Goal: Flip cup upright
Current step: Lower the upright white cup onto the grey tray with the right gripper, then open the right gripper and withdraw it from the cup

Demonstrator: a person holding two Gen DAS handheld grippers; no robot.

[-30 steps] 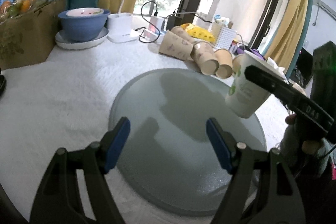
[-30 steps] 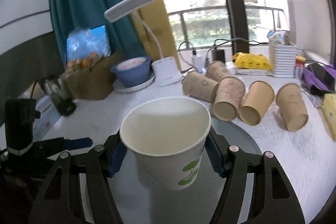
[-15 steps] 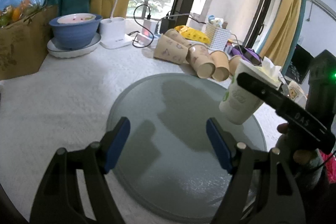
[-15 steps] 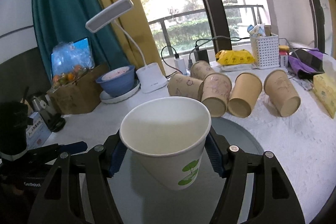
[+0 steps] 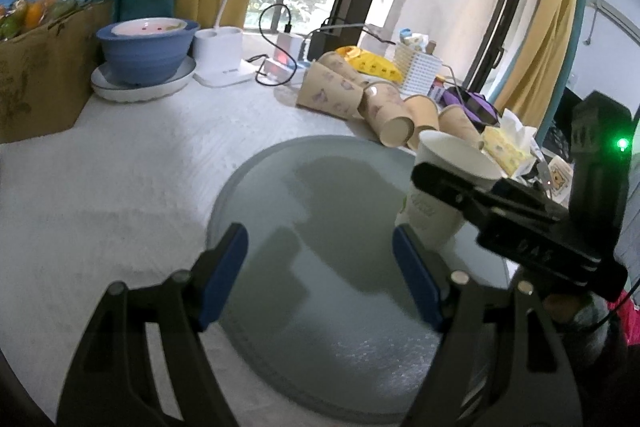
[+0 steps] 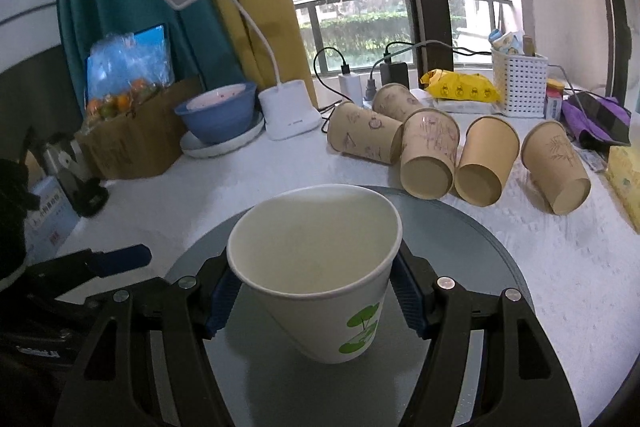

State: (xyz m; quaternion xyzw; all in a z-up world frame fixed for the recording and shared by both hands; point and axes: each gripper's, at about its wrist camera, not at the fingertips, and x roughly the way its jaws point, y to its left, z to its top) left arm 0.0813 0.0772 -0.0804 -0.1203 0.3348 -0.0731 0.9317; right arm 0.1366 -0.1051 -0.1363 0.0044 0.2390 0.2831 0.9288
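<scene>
My right gripper (image 6: 314,301) is shut on a white paper cup (image 6: 320,291) with a green leaf print. The cup is mouth up, tilted slightly, low over the round grey mat (image 6: 480,251); whether its base touches the mat I cannot tell. In the left wrist view the cup (image 5: 448,187) and the right gripper's black body show at the mat's right side. My left gripper (image 5: 320,275) is open and empty over the near part of the mat (image 5: 320,307).
Several brown paper cups (image 6: 428,155) lie on their sides behind the mat. A blue bowl on a plate (image 6: 218,115), a white desk lamp (image 6: 288,107), a cardboard box (image 6: 132,139), a white basket (image 6: 518,83) and a tissue box (image 5: 506,147) stand around.
The right gripper has lowered the cup toward the mat and turned it closer to upright. The left gripper has stayed open in about the same place.
</scene>
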